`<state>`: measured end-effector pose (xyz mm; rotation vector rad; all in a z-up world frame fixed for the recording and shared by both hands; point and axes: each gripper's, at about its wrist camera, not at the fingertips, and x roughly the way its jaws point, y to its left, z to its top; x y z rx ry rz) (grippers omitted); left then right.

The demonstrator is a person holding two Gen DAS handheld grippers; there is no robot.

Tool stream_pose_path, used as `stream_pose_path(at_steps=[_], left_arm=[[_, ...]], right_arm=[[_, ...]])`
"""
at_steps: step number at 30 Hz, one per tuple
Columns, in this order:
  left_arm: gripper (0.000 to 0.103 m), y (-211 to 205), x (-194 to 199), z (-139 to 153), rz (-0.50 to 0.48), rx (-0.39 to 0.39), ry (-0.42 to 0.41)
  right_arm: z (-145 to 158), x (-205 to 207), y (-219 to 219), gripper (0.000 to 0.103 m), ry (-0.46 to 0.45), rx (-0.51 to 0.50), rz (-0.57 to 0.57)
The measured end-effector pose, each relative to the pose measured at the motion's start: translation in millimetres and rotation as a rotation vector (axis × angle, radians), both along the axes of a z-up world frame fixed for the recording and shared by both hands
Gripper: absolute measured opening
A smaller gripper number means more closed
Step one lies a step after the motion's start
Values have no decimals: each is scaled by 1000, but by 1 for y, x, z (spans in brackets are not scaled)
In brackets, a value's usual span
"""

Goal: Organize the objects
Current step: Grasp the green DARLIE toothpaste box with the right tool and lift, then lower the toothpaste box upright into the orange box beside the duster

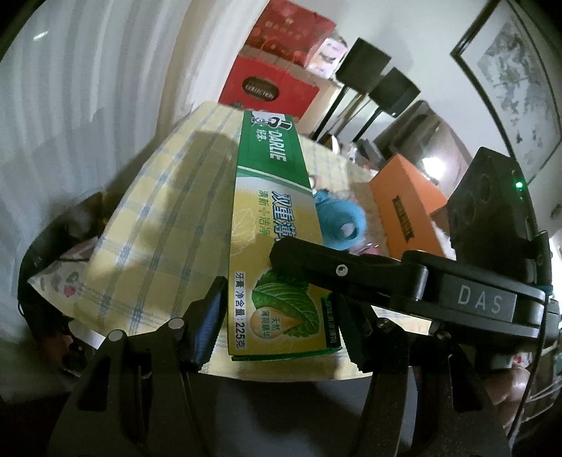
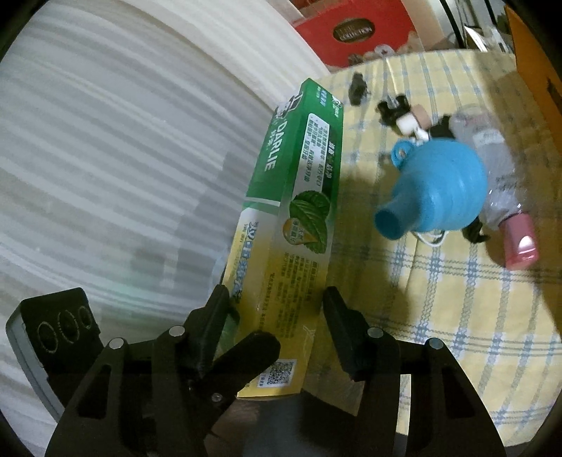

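We are holding a Darlie toothpaste box (image 1: 270,225) with both claws at its near end, above the near edge of the desk (image 1: 158,218) with its yellow checked cloth. The left claw (image 1: 281,316) is clamped across the box's width. The right claw (image 2: 272,309) is straddling the same end; one finger seems to be touching, while the other is standing slightly clear, so we are judging it not yet clamped.

The box is long and gripped only at one end, so it could pivot or sag out of the grip, and the two claws, crowding each other, could knock together. Its far end could also sweep the blue funnel (image 2: 435,190) lying near it.

We are reading "DARLIE" and "225" on the box, "DAS" on the right claw's body, and "COLLECTION" on a red box (image 2: 351,31) behind.
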<state>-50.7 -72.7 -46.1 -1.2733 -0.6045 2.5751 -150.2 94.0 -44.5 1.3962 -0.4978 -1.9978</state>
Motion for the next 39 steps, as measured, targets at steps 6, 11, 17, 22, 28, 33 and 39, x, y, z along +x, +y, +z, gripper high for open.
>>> stream_pose_path(at_steps=[6, 11, 17, 22, 28, 33, 39], left_arm=[[56, 14, -1, 28, -29, -13, 50], [56, 33, -6, 46, -62, -21, 80], [56, 66, -17, 59, -111, -24, 96], [56, 100, -28, 67, -157, -17, 102], [56, 142, -40, 72, -210, -10, 98], [56, 175, -49, 72, -244, -10, 92], [56, 205, -61, 71, -261, -8, 82]], right_arm=[[32, 6, 16, 57, 57, -11, -17], [54, 5, 36, 57, 95, -10, -44], [63, -8, 59, 57, 118, 0, -92], [73, -6, 91, 57, 133, 9, -144], [78, -11, 135, 57, 139, 16, -205], [85, -10, 170, 57, 138, 38, -242], [85, -14, 202, 57, 134, 44, -276]])
